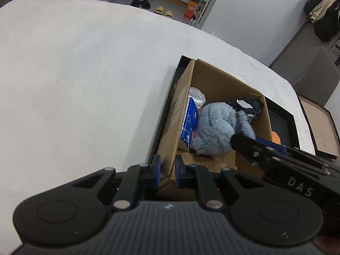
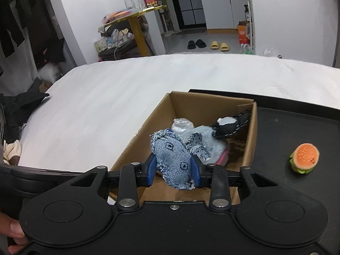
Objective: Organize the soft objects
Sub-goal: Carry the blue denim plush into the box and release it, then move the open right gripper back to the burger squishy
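A cardboard box (image 1: 180, 114) (image 2: 136, 140) stands in a black tray (image 2: 276, 123) on a white bed. In it lie a fluffy light-blue plush (image 1: 214, 127) (image 2: 212, 142), a black-and-white soft toy (image 1: 248, 104) (image 2: 229, 127), a blue packet (image 1: 190, 121) and a clear plastic bag (image 1: 196, 94) (image 2: 181, 125). My left gripper (image 1: 166, 170) is shut on the box's near wall. My right gripper (image 2: 173, 170) is shut on a denim soft toy (image 2: 174, 159), held over the box's near end; it shows from the side in the left wrist view (image 1: 250, 142).
A small burger toy (image 2: 305, 158) (image 1: 275, 137) lies on the tray right of the box. The white bed (image 1: 85, 85) spreads left and far. Dark clothes (image 2: 21, 108) lie at the bed's left edge. Slippers (image 2: 218, 45) are on the floor beyond.
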A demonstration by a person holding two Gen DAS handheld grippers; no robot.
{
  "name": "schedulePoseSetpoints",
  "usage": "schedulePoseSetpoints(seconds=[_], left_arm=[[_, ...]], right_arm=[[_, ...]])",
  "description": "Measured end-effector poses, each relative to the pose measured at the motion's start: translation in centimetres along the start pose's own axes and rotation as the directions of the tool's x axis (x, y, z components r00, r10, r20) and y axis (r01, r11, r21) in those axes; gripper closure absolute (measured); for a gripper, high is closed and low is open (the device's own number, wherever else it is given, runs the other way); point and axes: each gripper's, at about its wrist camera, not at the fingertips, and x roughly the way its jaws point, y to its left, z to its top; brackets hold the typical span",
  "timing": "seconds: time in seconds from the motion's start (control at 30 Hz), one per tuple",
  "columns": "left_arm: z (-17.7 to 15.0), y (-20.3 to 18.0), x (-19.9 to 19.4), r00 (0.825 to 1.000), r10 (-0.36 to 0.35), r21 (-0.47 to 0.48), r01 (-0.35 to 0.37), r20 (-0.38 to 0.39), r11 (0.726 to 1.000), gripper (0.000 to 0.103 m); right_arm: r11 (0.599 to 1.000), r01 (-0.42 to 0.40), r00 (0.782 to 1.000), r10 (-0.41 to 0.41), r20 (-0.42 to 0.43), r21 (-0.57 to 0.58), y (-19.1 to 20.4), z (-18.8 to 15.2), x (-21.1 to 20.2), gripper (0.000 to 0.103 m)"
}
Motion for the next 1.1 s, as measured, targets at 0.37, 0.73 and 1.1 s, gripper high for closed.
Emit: schedulePoseSetpoints(seconds=[0.37, 0.73, 1.1], left_arm=[[0.3, 0.5, 0.0, 1.000, -0.024, -0.003, 0.024, -0.017, 1.000, 0.090], [0.4, -0.3, 0.3, 0.999, 0.020, 0.018, -0.019, -0.026, 1.000, 0.087], [0.5, -1.9, 0.3, 0.997, 0.075, 0.054, -0.075, -0.012, 0.996, 0.054]], right_arm=[[0.998, -0.044, 0.998, 0.047, -0.049, 0.046, 0.7, -0.2, 1.2, 0.056], [0.995, 0.024, 1.000, -0.023, -0.012, 0.098, -1.4, -0.4, -0.8, 0.056], [0.989, 0.068, 0.997, -0.073, 0.033, 0.131, -4.2, -0.8, -2.6, 0.050]])
